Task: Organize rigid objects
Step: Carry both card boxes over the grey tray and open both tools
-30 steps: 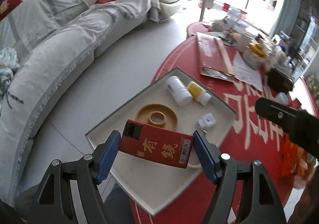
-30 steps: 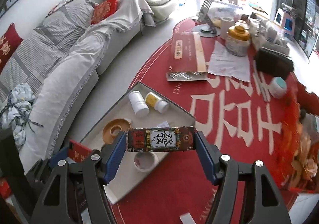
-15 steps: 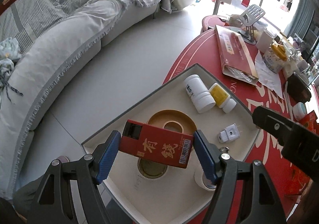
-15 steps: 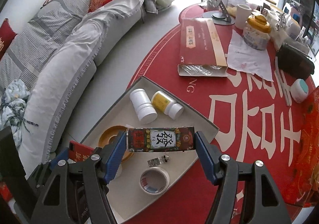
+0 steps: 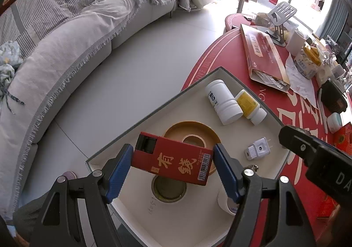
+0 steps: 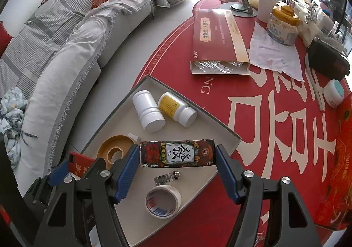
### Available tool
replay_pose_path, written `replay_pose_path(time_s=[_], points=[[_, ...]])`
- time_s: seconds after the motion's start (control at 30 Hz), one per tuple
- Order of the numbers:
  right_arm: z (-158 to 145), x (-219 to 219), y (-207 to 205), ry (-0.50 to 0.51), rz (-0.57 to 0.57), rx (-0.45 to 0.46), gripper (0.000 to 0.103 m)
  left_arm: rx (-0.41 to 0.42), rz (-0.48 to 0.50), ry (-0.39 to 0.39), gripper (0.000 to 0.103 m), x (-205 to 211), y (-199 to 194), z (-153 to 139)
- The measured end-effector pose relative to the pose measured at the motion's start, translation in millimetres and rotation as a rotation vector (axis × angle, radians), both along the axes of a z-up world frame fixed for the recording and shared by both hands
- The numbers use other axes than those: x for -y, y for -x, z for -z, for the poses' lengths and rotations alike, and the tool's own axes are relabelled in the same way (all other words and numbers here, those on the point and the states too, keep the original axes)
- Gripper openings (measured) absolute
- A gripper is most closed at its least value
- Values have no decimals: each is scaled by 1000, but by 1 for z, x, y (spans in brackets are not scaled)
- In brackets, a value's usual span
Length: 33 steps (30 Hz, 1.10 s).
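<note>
My left gripper (image 5: 172,164) is shut on a red box with gold characters (image 5: 173,163) and holds it above the beige tray (image 5: 191,84). My right gripper (image 6: 177,160) is shut on a dark patterned box (image 6: 177,153) over the same tray (image 6: 220,125). In the tray lie a white bottle (image 6: 148,112), a yellow-labelled bottle (image 6: 177,108), a tan tape dispenser ring (image 6: 115,149), a tape roll (image 6: 164,200), a white plug (image 5: 257,148) and a small clear piece (image 6: 167,177). The left gripper and its red box (image 6: 80,164) show at the lower left of the right wrist view.
The tray sits at the edge of a round red table (image 6: 275,115). Farther on the table are a long red gift box (image 6: 217,35), paper, a jar (image 6: 282,24), a black pouch (image 6: 327,61) and a small tub (image 6: 334,93). A grey sofa (image 5: 66,49) curves along the left.
Both grippers have moved forward over the tray with their boxes still held. The tray's contents now lie closer beneath them.
</note>
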State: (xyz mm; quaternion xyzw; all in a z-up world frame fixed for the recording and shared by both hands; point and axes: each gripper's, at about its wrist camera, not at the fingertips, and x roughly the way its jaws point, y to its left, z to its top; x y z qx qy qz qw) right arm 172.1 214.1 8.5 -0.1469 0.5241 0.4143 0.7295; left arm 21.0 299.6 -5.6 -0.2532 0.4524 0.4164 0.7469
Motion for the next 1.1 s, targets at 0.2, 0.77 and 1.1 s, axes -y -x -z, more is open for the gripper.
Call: replay_pose_path(time_s=[0.2, 0.77, 1.1], points=[[4, -1, -2, 11, 3, -5, 69, -8, 7, -3, 77, -1, -2, 3], [17, -9, -11, 43, 9, -25, 69, -20, 16, -1, 77, -6, -10, 10], [36, -15, -14, 69, 26, -54, 69, -12, 34, 15, 77, -9, -15, 22]])
